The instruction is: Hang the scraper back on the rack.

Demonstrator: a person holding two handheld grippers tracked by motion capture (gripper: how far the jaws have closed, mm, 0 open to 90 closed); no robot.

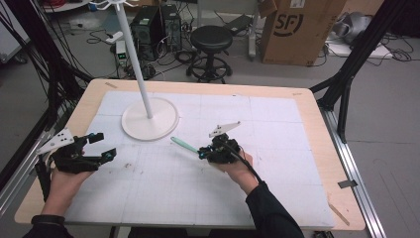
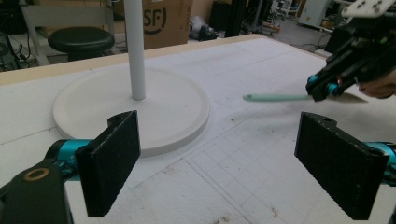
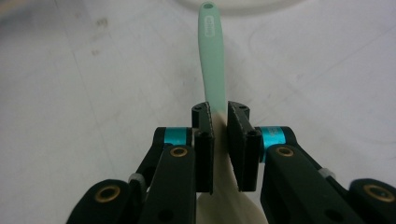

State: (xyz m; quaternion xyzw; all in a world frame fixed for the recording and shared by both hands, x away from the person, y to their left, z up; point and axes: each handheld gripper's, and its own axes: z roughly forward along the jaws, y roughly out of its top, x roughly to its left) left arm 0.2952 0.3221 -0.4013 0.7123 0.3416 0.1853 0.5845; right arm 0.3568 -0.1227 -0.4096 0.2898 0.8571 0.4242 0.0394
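The right claw [image 1: 202,153] is clamped on a slim utensil [image 1: 184,145] with a mint-green handle; in the right gripper view its two black, grainy-faced jaws stand narrow and pinch the utensil [image 3: 212,56] where the green handle passes into a cream-coloured, wider blade that spreads below the jaws. The handle is smooth and matte, flat and tapering, with a rounded tip pierced by a small hole and a faint raised mark just under it. That tip points toward the white stand base [image 1: 149,118], stopping near its front rim without touching it. In the left gripper view the utensil [image 2: 275,97] juts level from the right claw [image 2: 322,91], held clear above the table.

The stand base is a broad, low, smooth white disc with a rounded edge, and a plain white round pole [image 1: 136,59] rises straight from its middle. The left claw [image 1: 101,146] hovers well to the left of the base and nearer the person, its jaws wide apart and holding nothing; in its own view the pads [image 2: 112,161] are flat rectangular blocks of rough black foam-like material on bright blue metal pivots.

The table [image 1: 302,93] has a pale wood rim and carries a white, slightly scuffed mat ruled with a faint grid.
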